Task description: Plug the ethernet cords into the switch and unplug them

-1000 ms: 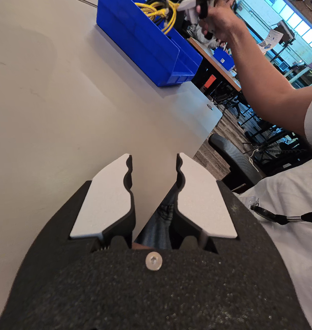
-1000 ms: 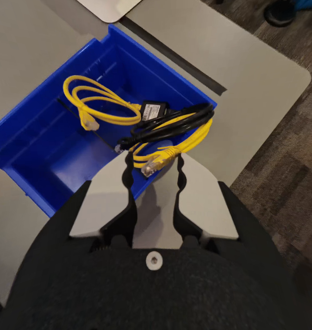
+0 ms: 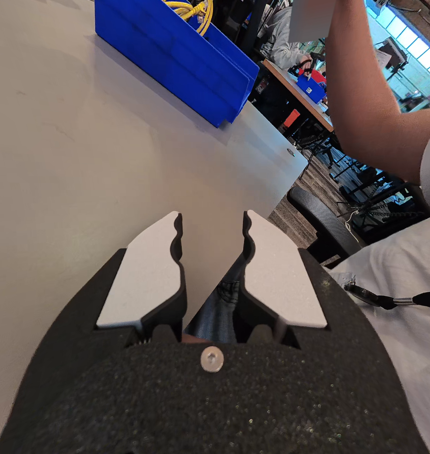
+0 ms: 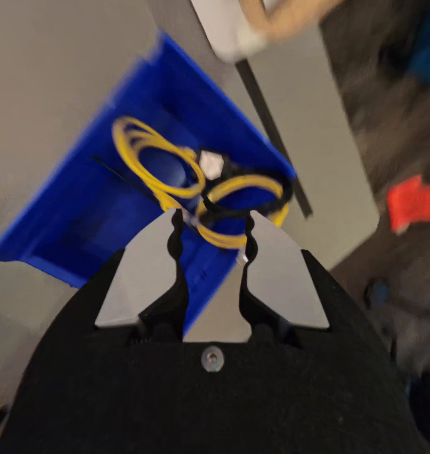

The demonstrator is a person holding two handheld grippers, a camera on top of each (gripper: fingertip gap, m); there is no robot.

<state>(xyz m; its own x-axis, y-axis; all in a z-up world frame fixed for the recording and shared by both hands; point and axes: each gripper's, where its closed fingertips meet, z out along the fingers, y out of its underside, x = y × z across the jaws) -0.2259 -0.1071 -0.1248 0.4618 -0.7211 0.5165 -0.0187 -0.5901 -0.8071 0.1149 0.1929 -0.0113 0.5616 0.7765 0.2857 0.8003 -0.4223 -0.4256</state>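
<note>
Right gripper (image 4: 212,216) is hovering wide, gripping nothing, above the blue plastic bin (image 4: 91,221); coiled yellow ethernet cords (image 4: 159,177) just ahead are looking light, floppy, tangle-prone; best taken behind the plug. Left gripper (image 3: 212,216) is gaping idle.

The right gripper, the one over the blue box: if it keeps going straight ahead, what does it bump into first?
Most likely the tangle of yellow cords and black cord inside the blue bin. The right gripper points straight at them with open fingers holding nothing. The picture is blurred, so depth is a guess.
</note>
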